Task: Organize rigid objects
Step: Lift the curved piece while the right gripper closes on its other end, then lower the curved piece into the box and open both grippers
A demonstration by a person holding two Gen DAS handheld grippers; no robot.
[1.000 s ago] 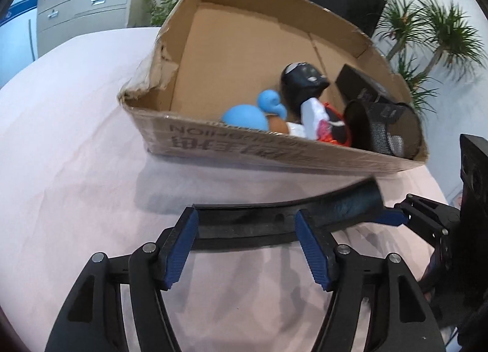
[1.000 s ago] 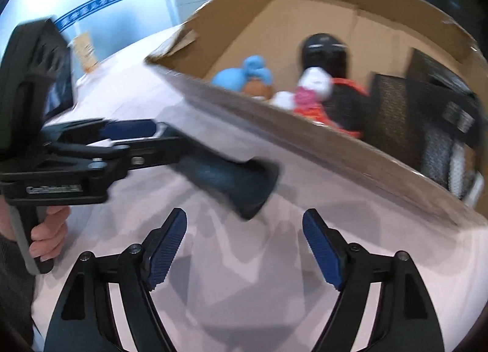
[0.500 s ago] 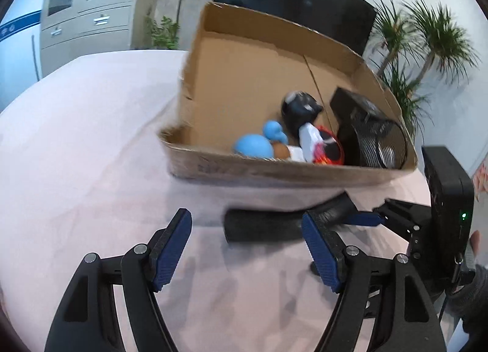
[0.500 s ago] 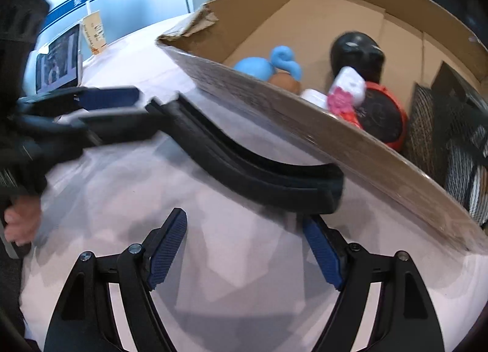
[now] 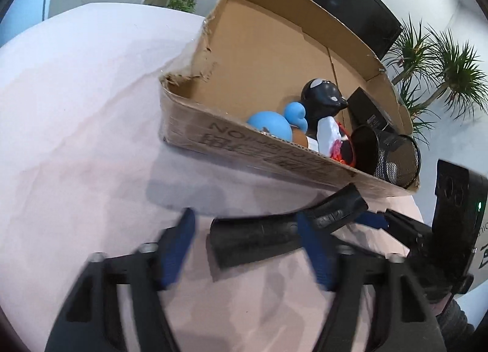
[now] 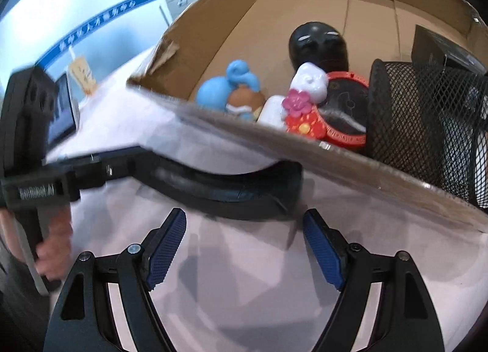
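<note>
A black curved bar (image 5: 259, 236) lies low over the pink tablecloth in front of the cardboard box (image 5: 244, 144). My left gripper (image 5: 245, 230) has its jaws closing. The bar's left end sits between them, crossing the right pad, and a gap remains at the left pad (image 5: 180, 248). In the right wrist view the bar (image 6: 228, 193) runs crosswise just beyond my right gripper (image 6: 244, 224), which stands open with nothing between its pads. The right gripper's blue fingertip (image 5: 373, 220) is at the bar's right end. The left gripper (image 6: 91, 175) meets the bar's other end.
The box (image 6: 305, 151) holds a blue toy (image 5: 270, 126), a black figure (image 5: 323, 99), a white figure with a pink flower (image 6: 305, 90), a red round item (image 6: 344, 120), a mesh pen cup (image 5: 387, 154) and a black carton (image 5: 369, 108). A small screen (image 6: 61, 114) stands at left. A hand (image 6: 52, 248) grips the left handle.
The bar spanned both left pads a second ago; its left end now sits between them. The left jaws widened, then narrowed. The bar has shifted across the right wrist view.
</note>
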